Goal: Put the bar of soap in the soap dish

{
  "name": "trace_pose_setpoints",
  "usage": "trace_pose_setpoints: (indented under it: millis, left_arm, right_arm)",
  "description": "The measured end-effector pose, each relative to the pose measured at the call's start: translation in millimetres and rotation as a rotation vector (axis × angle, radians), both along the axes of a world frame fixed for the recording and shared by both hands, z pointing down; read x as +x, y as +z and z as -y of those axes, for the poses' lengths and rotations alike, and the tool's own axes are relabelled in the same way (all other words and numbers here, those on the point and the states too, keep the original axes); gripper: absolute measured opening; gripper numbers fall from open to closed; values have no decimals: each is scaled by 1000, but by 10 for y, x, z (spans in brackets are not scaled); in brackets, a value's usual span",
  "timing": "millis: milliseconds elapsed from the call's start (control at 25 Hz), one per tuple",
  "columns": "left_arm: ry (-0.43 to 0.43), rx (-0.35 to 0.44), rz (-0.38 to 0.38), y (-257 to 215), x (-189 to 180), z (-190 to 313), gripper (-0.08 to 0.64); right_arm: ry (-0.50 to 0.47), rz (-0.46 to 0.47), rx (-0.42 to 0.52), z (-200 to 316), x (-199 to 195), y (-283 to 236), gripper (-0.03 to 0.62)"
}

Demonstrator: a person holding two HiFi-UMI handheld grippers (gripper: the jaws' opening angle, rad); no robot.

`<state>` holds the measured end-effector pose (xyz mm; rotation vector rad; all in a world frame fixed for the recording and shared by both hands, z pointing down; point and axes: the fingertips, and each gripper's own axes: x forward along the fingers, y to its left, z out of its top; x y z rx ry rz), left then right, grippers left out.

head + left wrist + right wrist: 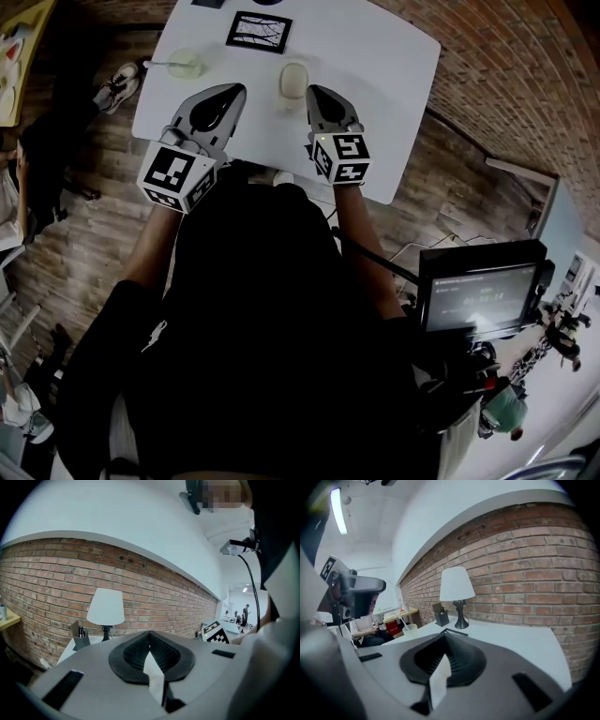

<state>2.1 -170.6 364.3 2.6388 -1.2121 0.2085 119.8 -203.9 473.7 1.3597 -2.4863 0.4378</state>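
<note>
Simply, the soap bar (pixel 293 80) looks pale, rounded.

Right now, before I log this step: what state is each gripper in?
Grey left gripper: closed, holding nothing.
Grey right gripper: closed, holding nothing.

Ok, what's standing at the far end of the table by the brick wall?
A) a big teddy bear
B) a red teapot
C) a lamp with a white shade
C: a lamp with a white shade stands on the table, close to the brick wall.
</note>
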Motion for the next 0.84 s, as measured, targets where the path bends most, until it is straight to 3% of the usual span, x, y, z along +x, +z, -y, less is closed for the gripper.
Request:
trace_pose_setpoints:
  millis: [360, 840]
  left_arm:
    - [6, 20, -4, -88, 156, -34, 6]
    - [16, 25, -6, -111, 323, 14, 6]
  right_arm:
    - [-8, 42, 84, -136, 179, -448, 3]
    - [-8, 36, 79, -123, 336, -418, 3]
